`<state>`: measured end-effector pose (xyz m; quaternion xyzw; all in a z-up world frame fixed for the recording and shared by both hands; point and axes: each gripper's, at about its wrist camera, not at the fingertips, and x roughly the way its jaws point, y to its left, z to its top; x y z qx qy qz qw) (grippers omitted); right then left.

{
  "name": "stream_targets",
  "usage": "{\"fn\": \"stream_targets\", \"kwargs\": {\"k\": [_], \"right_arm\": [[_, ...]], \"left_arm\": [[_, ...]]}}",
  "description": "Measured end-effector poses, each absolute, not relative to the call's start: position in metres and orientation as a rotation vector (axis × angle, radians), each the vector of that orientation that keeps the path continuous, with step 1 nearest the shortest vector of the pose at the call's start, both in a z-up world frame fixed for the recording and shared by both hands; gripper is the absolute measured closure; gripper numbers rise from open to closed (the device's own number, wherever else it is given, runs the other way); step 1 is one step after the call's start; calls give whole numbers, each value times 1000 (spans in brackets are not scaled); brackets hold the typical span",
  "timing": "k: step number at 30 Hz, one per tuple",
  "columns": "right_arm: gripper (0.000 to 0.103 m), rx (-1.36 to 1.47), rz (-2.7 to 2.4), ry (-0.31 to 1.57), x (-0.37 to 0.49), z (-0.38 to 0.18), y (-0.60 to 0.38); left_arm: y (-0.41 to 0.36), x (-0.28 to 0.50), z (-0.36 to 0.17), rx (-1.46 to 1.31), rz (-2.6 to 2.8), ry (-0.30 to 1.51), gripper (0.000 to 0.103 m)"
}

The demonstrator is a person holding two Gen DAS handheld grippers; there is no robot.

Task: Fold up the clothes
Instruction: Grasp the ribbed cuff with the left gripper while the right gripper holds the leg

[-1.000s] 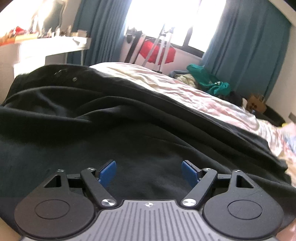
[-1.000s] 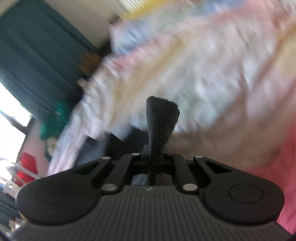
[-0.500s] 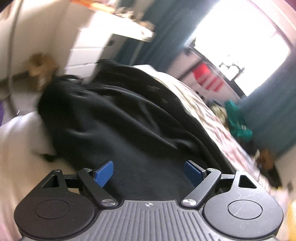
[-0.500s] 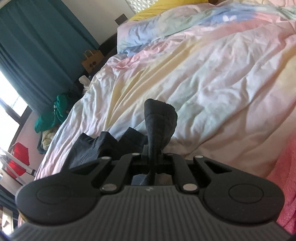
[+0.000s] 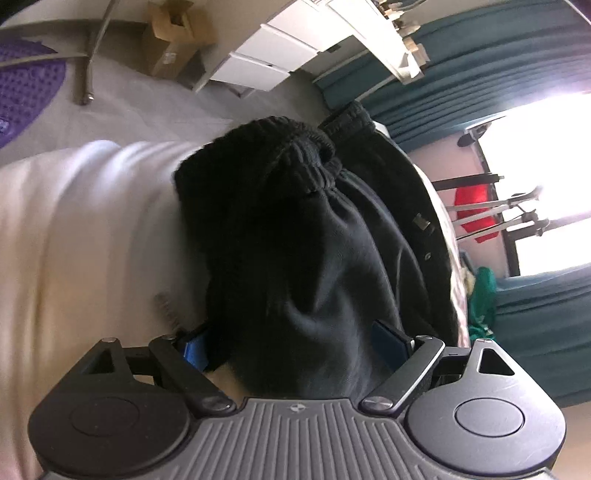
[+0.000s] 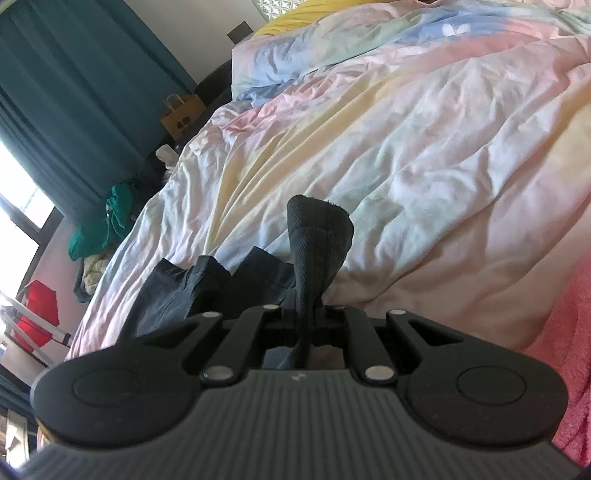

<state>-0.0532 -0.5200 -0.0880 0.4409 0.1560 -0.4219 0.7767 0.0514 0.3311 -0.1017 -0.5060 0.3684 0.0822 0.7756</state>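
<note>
A black garment (image 5: 303, 258) with a ribbed elastic band (image 5: 291, 147) lies bunched on the bed's pale sheet. My left gripper (image 5: 291, 347) is open, its blue pads on either side of the black fabric, which fills the gap between them. My right gripper (image 6: 306, 314) is shut on a ribbed black cuff (image 6: 317, 229) of the garment, which sticks up from the jaws. More dark fabric (image 6: 192, 291) trails to the left over the pastel duvet (image 6: 424, 155).
White drawers (image 5: 280, 55), a cardboard box (image 5: 173, 33) and a purple mat (image 5: 22, 85) stand by the bed. Teal curtains (image 6: 74, 103), a paper bag (image 6: 183, 114), green clothes (image 6: 110, 221) and a pink blanket (image 6: 561, 332) lie around.
My left gripper has rolled and swung toward the garment's elastic end, and the fabric now lies between its pads. My right gripper stays shut on the cuff, almost still.
</note>
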Motion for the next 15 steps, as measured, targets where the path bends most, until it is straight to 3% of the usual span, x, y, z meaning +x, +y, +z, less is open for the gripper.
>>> {"fn": "stream_targets", "kwargs": {"k": [2,5,9,13,15], "right_arm": [[95,960,-912,337,-52,-89,-520],[95,980,-904,323,-53,-90,-520],[95,996,-881,280,-56,-88,-521],[95,982,-881,263,-55,-84,-517],[95,974,-886,273,-53,-84,-517]], "left_arm": [[336,58,-106,-1118,195,790,17],[337,66,-107,-1099,200,776,28],[335,68,-99,-1057,168,726,61],[338,59,-92,-1118,140,652,61],[335,63,-95,-1108,126,689,51]]}}
